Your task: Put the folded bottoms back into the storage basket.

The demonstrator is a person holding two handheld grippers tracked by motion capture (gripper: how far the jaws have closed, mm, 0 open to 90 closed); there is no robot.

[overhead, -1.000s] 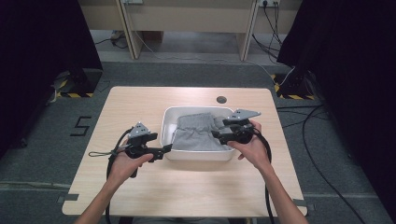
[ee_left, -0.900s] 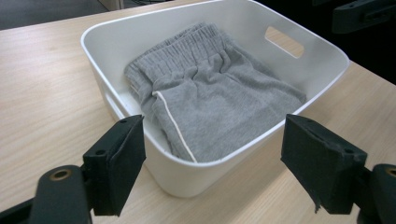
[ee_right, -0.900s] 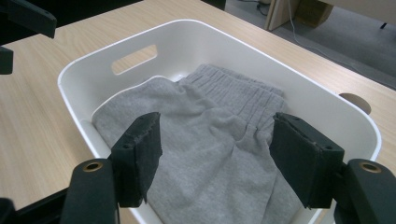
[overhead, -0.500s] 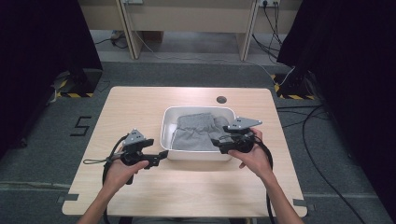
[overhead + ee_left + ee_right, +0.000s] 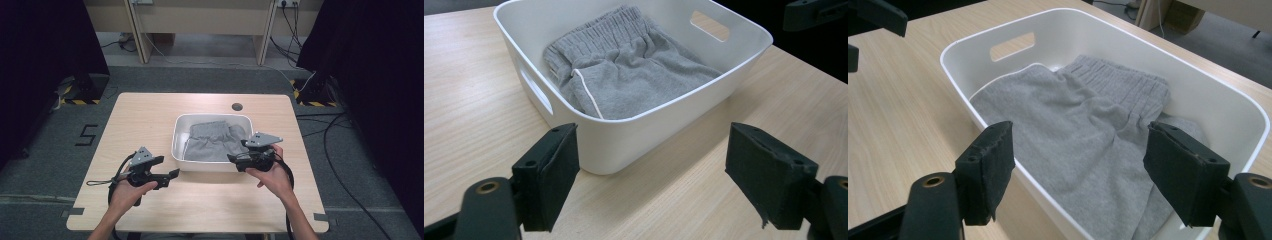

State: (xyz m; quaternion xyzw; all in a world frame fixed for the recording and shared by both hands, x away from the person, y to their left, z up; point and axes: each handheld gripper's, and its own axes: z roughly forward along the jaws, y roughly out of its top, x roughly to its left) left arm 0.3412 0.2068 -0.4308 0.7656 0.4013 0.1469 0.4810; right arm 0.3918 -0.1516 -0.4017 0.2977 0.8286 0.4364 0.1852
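Two grippers: each one is held in a hand of the person, at the near side of the table [image 5: 150, 120].
Left gripper [image 5: 172, 174]: it is over the bare wood, just beside the near left corner of the basin, not touching it. The jaws stand wide and nothing is between them.
Right gripper [image 5: 233, 159]: it is at the near right corner of the basin, with the tips at the rim. The jaws have just been opening and now stand wide. In the right gripper view the grey cloth lies beyond them, but the pads do not press on it.
Basin [image 5: 177, 131]: white plastic, with rounded corners and a handle slot in each short wall. It stands on the middle of the table.
Garment [image 5: 212, 142]: grey, with an elastic ribbed waistband and a thin white line along one seam. It lies folded inside the basin, with the waistband toward the far wall.
Table: light wood, with a small dark hole [image 5: 237, 106] behind the basin.
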